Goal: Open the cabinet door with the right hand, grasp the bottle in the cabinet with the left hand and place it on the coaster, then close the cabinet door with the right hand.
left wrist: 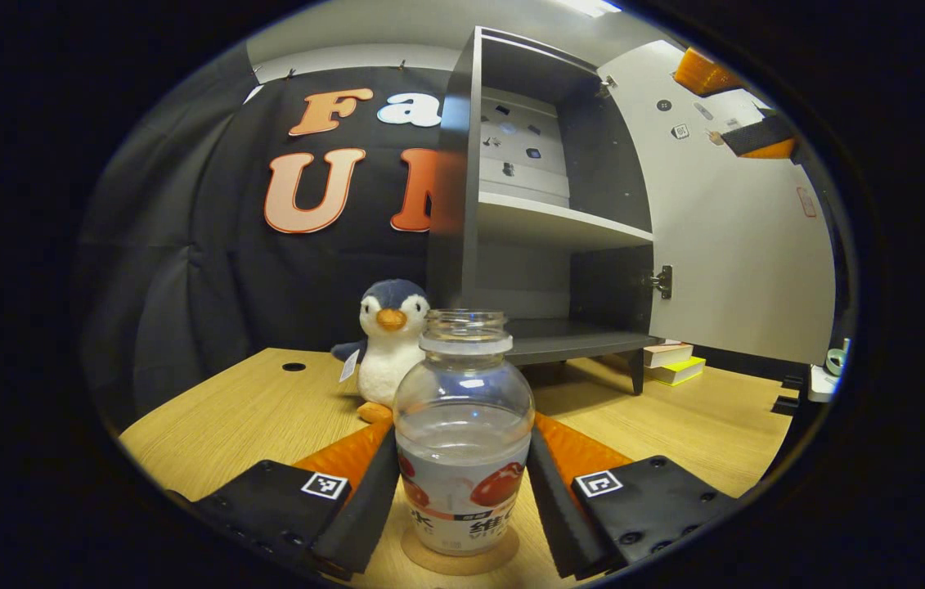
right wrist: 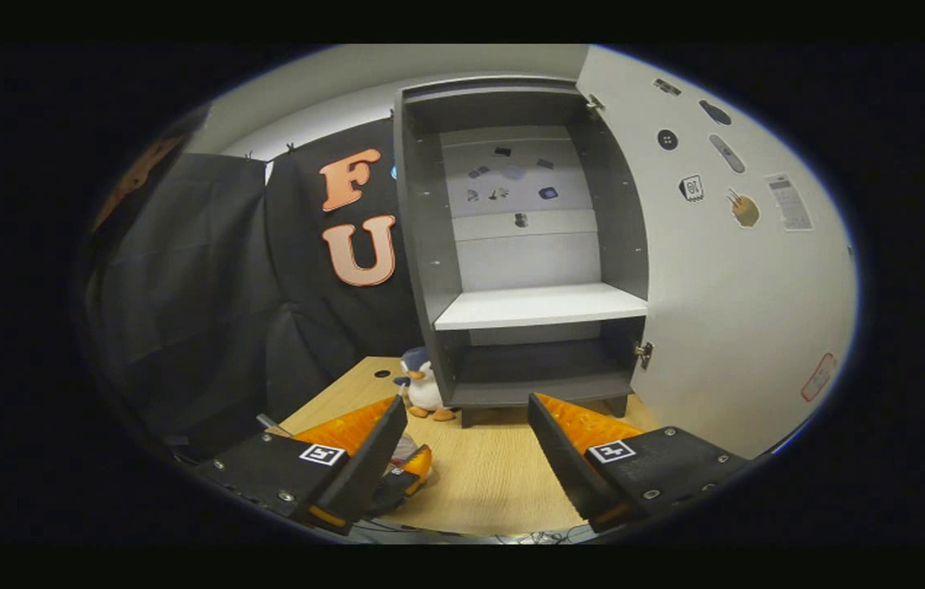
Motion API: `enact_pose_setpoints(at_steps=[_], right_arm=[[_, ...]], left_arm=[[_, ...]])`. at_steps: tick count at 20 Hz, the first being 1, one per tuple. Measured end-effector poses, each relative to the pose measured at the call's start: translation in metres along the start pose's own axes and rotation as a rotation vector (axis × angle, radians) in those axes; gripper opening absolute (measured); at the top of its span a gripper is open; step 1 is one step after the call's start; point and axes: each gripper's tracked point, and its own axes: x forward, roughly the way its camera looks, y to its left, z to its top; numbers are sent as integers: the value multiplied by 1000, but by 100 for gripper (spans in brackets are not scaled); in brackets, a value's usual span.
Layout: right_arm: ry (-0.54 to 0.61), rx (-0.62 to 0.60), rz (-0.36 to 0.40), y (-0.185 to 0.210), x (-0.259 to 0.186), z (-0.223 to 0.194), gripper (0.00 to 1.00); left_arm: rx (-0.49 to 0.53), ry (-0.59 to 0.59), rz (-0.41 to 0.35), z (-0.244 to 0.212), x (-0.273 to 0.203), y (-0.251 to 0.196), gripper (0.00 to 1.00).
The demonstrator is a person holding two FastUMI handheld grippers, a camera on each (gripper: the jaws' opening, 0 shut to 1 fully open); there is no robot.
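A clear bottle [left wrist: 462, 384] with no cap and a red-and-white label stands upright on a round cork coaster [left wrist: 460, 560] on the wooden table. My left gripper [left wrist: 463, 431] has a finger against each side of the bottle and is shut on it. The grey cabinet [left wrist: 544, 221] stands behind with its white door [left wrist: 740, 245] swung wide to the right. In the right gripper view the cabinet [right wrist: 527, 245] has bare shelves and the door [right wrist: 724, 311] stands open. My right gripper [right wrist: 468, 403] is open in front of it, holding nothing.
A plush penguin [left wrist: 388, 343] sits just behind the bottle, left of the cabinet. A few books [left wrist: 675, 364] lie under the open door. Part of the right gripper [left wrist: 744, 135] shows high near the door's top edge. The table [left wrist: 249, 409] has a cable hole at the back left.
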Motion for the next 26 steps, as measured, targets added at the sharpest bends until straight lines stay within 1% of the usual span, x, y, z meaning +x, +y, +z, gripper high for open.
enact_pose_setpoints(at_steps=[3, 9, 11, 12, 13, 15, 16, 17, 18, 22, 26], right_arm=[[4, 6, -5, -2, -1, -1, 93], [23, -21, 13, 6, -5, -6, 93], [27, -23, 20, 8, -7, -7, 93], [28, -21, 22, 8, -8, -8, 93], [29, -19, 23, 9, -9, -8, 93], [27, -15, 24, 9, -11, -8, 93], [26, -14, 25, 9, -12, -8, 93], [24, -13, 25, 10, -14, -7, 93], [23, -10, 25, 9, -16, -6, 93], [-1, 4, 21, 7, -27, 0, 93], [-28, -3, 4, -1, -42, 8, 92]], left_arm=[[7, 17, -13, -5, -2, -3, 87], [4, 25, -5, -6, -3, -1, 88], [0, 30, -4, -7, -3, 0, 86], [-2, 31, -6, -7, -3, -1, 88], [-3, 31, -6, -6, -4, -2, 89], [1, 23, 1, -1, -3, 0, 91], [5, 20, 7, 0, -3, 3, 95], [6, 21, 4, 3, -3, 2, 96], [7, 21, 5, 4, -2, 1, 95], [22, 1, -7, 23, -2, -2, 96], [36, -27, -3, 52, -1, -1, 95]])
